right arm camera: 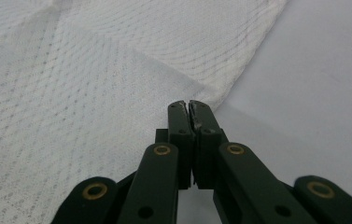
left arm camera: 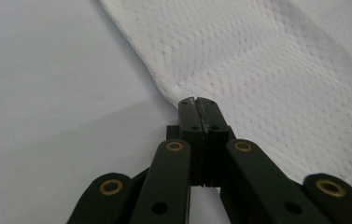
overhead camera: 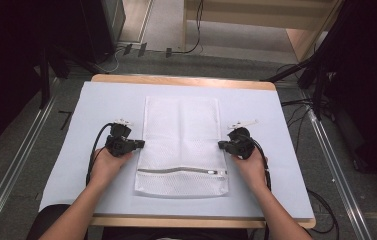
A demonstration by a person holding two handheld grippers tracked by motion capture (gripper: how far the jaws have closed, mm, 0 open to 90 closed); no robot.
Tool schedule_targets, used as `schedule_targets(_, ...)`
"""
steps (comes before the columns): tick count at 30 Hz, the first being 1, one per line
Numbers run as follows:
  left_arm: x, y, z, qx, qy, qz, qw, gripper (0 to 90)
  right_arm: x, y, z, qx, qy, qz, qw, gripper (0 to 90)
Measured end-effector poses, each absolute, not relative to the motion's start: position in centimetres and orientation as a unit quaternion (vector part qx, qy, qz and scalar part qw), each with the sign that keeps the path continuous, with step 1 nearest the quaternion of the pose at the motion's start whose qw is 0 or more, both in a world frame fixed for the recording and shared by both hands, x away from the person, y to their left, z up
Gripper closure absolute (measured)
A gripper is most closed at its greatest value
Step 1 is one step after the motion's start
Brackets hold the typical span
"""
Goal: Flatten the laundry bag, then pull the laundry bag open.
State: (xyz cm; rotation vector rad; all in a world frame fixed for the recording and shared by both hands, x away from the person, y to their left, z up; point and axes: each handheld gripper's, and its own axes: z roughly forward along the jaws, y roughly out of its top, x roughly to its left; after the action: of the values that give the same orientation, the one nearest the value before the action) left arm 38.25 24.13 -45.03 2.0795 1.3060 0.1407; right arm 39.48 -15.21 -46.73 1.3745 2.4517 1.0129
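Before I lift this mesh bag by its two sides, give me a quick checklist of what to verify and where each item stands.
1. Left tool shut on the left edge of the mesh laundry bag: ok, jaws together with the fabric edge puckered at their tips.
2. Right tool shut on the right edge: ok, jaws together at the hem.
3. Both grips level with each other: ok, they sit opposite across the bag in the high view.
4. Zipper closed: ok, as far as the high view shows.
5. Both mesh layers caught in each grip: cannot tell.
6. Bag flat on the white table cover: ok.
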Motion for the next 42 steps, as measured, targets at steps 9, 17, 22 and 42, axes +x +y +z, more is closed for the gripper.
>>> schedule_targets(9,40.8,25.1,-45.1,0.79,0.504,0.047,0.346,90.0,42.1,-14.1,-47.0,0.462,0.81,0.353,0.074,89.1)
schedule_targets(17,40.7,25.7,-44.8,0.785,0.497,0.013,0.371,68.4,42.0,-15.0,-46.5,0.462,0.805,0.366,0.064,73.9)
schedule_targets(22,40.4,25.3,-44.3,0.793,0.485,0.026,0.368,54.8,41.5,-15.4,-46.0,0.455,0.804,0.376,0.064,67.9)
schedule_targets(42,38.2,22.9,-41.4,0.813,0.431,0.05,0.39,38.2,38.5,-16.6,-44.6,0.422,0.811,0.403,0.046,64.4)
